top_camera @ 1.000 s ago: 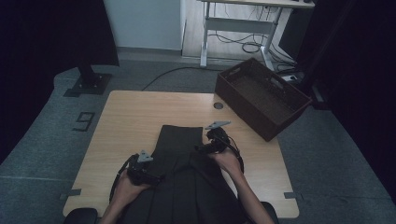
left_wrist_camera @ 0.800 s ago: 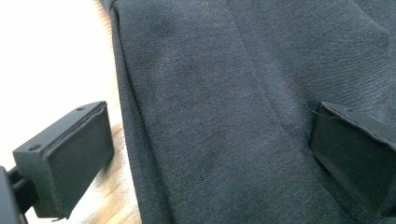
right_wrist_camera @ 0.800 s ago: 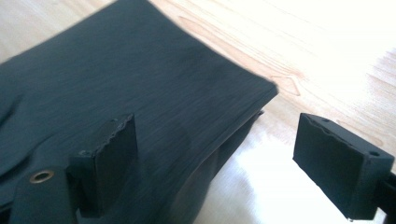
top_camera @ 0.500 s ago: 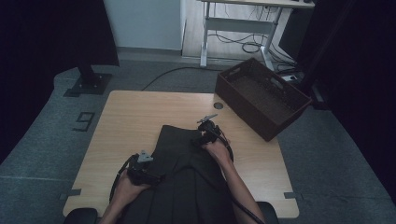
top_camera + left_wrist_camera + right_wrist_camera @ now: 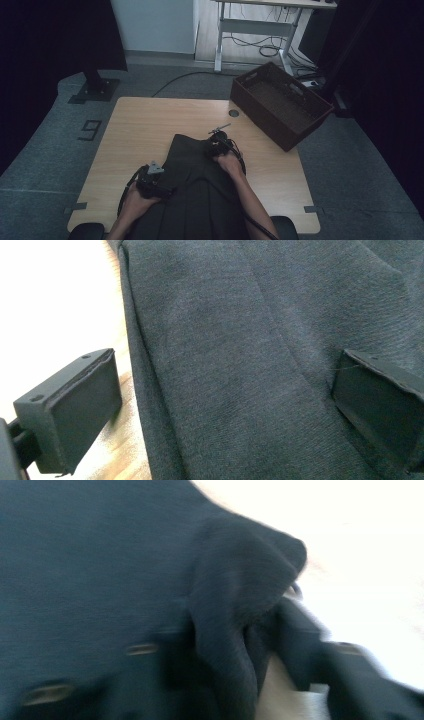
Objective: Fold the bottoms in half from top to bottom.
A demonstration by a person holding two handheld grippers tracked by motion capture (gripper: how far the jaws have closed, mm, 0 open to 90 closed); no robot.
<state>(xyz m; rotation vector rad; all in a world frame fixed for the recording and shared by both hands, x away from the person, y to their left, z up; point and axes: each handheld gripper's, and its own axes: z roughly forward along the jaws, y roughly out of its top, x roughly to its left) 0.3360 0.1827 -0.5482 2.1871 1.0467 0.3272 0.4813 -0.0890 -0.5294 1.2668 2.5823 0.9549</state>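
Note:
A dark grey garment lies flat on the wooden table, its near end running off the front edge at the person's lap. My left gripper rests at the garment's left edge; in the left gripper view the garment lies between its open jaws, one pad on the wood and one on the cloth. My right gripper sits at the garment's far right corner. Its jaws have just been closing, and in the blurred right gripper view a bunched fold of cloth is pinched between them.
A dark brown open crate stands at the table's far right corner, partly over the edge. A small round grommet is set in the tabletop near it. A desk frame stands on the floor beyond the table.
My right gripper has shifted left and forward onto the garment's far right corner and closed on a fold there. The left gripper has stayed put.

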